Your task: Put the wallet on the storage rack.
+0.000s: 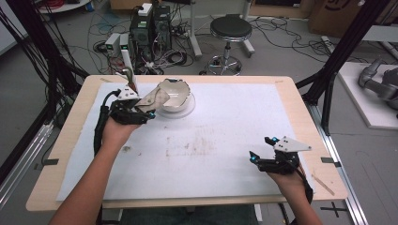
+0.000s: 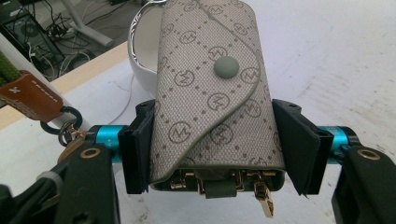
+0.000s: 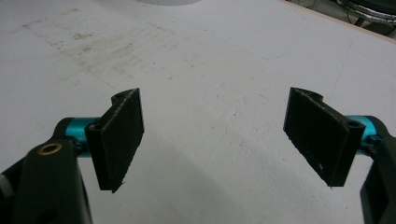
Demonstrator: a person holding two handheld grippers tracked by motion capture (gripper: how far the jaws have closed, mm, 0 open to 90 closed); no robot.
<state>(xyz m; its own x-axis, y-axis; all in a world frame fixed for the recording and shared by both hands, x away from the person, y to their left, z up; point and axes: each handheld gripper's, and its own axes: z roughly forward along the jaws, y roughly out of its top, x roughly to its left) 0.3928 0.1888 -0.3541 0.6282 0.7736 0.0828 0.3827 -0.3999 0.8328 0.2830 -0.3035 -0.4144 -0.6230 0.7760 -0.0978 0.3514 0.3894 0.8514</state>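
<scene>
White mat (image 1: 225,140): left tool (image 2: 212,140) clamps "M"-monogram key pouch (image 2: 210,88) beside bowl (image 1: 174,93).

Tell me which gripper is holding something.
The left gripper: its jaws clamp a grey monogram key pouch beside the white bowl. The right gripper is open over bare mat.
</scene>
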